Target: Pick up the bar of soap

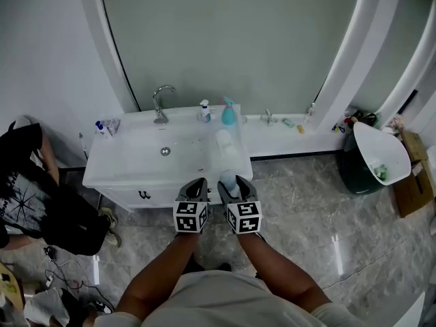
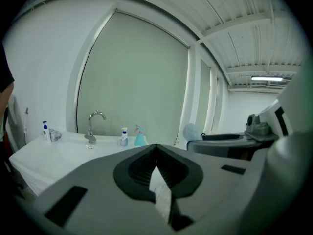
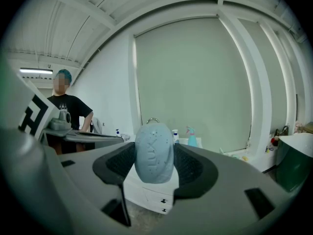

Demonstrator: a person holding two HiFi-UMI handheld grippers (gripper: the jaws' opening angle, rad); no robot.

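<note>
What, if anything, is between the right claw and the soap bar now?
Nothing visible. The bar of soap is already clamped between the right claw's jaws, held in front of the white vanity. The left claw is shut and empty beside it.

Open sink point(image 1: 129, 157) front; bottles point(image 1: 228, 112) along back

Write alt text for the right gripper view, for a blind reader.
The right gripper clamps a pale blue bar of soap. Behind: a white sink cabinet, a teal spray bottle, a person in black at left.
</note>
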